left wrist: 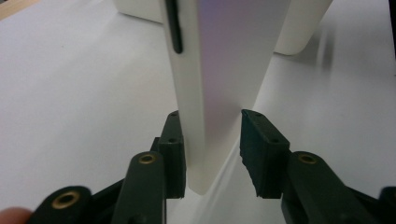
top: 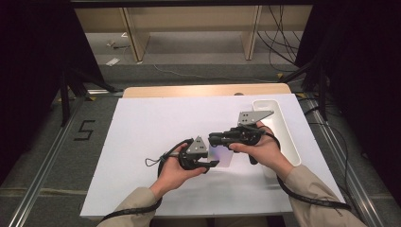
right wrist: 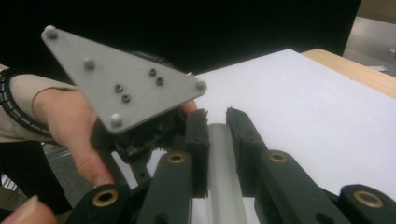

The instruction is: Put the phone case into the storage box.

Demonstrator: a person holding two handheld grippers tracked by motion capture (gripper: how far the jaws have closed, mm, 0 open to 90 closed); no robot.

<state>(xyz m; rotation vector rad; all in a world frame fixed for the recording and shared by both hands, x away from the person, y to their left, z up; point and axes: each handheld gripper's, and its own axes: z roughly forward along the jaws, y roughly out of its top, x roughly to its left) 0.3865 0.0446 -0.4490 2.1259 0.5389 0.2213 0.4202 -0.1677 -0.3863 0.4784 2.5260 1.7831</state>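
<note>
White surface (top: pixel 142 142) on wooden top, tray (top: pixel 288 137) at right; dark room, shelving behind. Right tongs (right wrist: pixel 215 116) clamped on white slab (left wrist: pixel 224 70), held mid-surface. Left tongs (left wrist: pixel 211 140) narrow around slab's end: one pad touching, other just apart.

Both forearms wear beige sleeves that end at the wrist. Each hand carries a black gripper: the left gripper (top: pixel 211 163) and the right gripper (top: pixel 213 139) both bear a grey three-cornered plate on top, studded with small dark screws and pale round studs at the corners. A black cable in ribbed spiral sheathing trails from each gripper back along the sleeve. In the gripper views the jaws are matt black bars with brass-coloured bushings at the pivots, tipped with dark rectangular pads (left wrist: pixel 261 151) that have small screw holes and rough, worn edges.
</note>
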